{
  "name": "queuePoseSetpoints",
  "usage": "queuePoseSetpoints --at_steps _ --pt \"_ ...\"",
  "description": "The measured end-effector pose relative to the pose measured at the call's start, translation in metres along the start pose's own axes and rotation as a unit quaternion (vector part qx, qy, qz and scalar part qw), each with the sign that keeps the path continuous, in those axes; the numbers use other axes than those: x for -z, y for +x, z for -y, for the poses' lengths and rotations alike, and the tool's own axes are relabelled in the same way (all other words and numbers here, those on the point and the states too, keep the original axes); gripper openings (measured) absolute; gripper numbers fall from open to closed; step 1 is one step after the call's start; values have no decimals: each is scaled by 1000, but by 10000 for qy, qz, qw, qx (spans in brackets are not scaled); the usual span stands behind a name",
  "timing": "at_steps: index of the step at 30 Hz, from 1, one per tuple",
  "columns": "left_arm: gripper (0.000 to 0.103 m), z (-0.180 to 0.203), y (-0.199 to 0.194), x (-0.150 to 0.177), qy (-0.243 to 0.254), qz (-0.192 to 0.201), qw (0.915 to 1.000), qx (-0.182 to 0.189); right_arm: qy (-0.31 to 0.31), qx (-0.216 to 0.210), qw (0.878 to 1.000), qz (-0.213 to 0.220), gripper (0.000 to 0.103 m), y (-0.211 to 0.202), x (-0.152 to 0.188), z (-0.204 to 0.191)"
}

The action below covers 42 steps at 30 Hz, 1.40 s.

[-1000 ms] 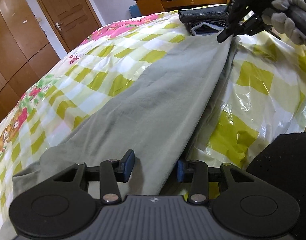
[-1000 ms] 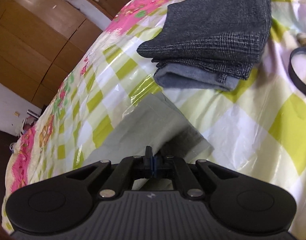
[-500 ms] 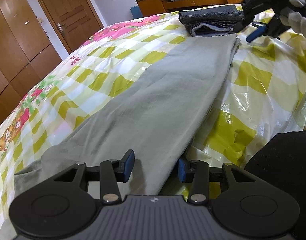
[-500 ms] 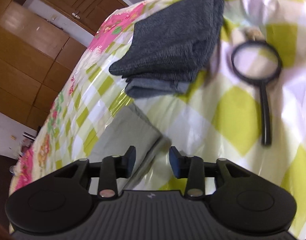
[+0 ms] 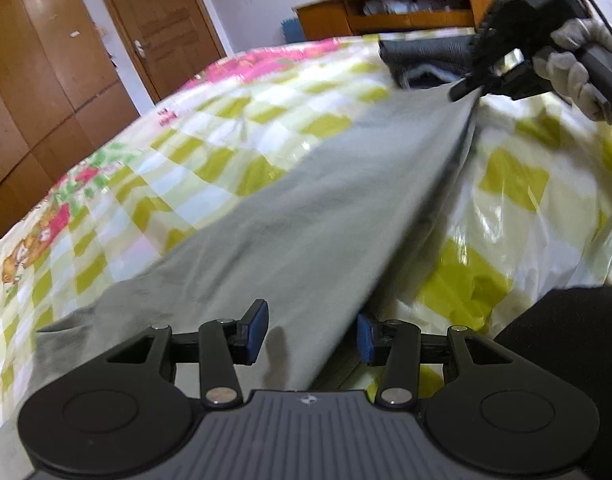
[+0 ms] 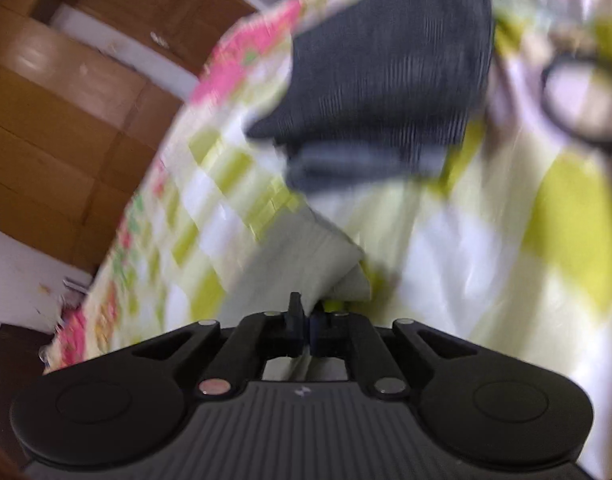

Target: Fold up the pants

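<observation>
1. The pants are a plain grey-green cloth, soft and matte, lying lengthwise on the bed as one long strip that narrows toward its far end.
2. Their surface is mostly smooth, with faint creases near the wider near end, where the cloth spreads out over the checked cover.
3. Along the right edge a second layer shows beneath the top one, so the cloth lies doubled there.
4. The left hand-held gripper has its jaws spread apart at the near end of the pants; the right edge of the cloth runs between its blue pads, and nothing is pinched.
5. The right hand-held gripper has its jaws closed on the far corner of the pants, which rises off the bed in a taut ridge.
6. In the left wrist view a gloved hand holds that gripper.
7. Just beyond the pinched corner sits a stack of folded dark clothes on the bed.
8. A magnifying glass lies to the right of that stack; the right wrist view is blurred.
</observation>
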<state>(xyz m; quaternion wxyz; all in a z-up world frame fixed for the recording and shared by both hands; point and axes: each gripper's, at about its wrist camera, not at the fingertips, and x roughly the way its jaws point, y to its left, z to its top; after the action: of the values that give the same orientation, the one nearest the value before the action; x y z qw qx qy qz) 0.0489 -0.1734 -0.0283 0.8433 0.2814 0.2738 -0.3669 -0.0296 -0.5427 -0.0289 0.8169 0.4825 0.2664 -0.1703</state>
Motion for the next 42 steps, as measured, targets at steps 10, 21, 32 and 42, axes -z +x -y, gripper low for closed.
queuePoseSetpoints --at_steps 10,21,32,42 --pt "65 -24 -7 26 -547 -199 9982 -131 -933 1326 9858 442 17 -39 3 -1" --pt "67 -95 -46 68 -1003 11 9917 -809 -4198 -972 8965 -1029 27 35 123 -206" --pt "70 -118 -63 103 -1187 -30 9929 -25 -5431 -1459 7919 -2381 32 173 222 -301" --pt "70 -139 -77 108 -1348 359 9902 -68 -5346 -1393 7794 -2956 2 198 230 -321"
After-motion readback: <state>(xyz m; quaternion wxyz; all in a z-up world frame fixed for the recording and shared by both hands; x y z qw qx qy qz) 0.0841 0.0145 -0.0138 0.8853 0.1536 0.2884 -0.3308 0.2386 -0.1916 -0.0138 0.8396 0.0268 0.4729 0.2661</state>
